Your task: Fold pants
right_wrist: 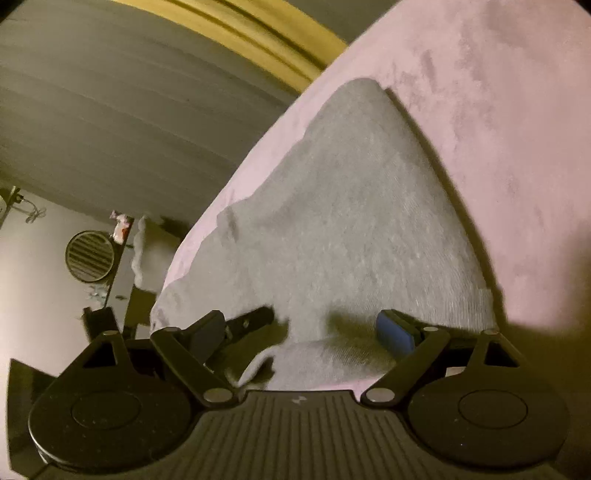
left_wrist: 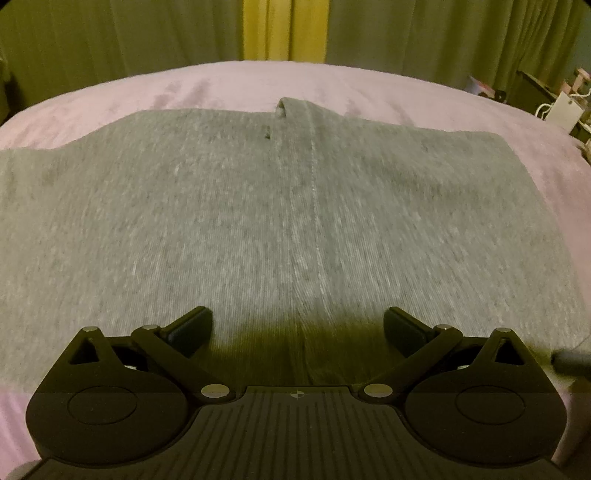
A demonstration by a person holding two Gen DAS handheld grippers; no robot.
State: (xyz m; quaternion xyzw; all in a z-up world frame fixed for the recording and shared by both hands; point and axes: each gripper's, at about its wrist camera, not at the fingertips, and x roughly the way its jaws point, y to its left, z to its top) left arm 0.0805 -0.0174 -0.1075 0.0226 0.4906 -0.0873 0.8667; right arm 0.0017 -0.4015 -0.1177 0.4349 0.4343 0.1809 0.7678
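Note:
Grey knit pants (left_wrist: 258,214) lie flat across a pink bed cover (left_wrist: 229,85), a stitched seam running down their middle. My left gripper (left_wrist: 297,328) is open just above the pants' near edge, holding nothing. In the right wrist view the same pants (right_wrist: 351,221) spread away to a far corner. My right gripper (right_wrist: 303,332) is open over the pants' near edge; a fold of grey fabric lies between its fingers, not clamped. The left gripper's dark body (right_wrist: 251,321) shows just beyond its left finger.
Green and yellow curtains (left_wrist: 284,29) hang behind the bed. Cluttered furniture and a white bag (left_wrist: 561,109) stand at the bed's right side. In the right wrist view a round vent-like object (right_wrist: 89,256) and dark furniture sit beyond the bed's edge.

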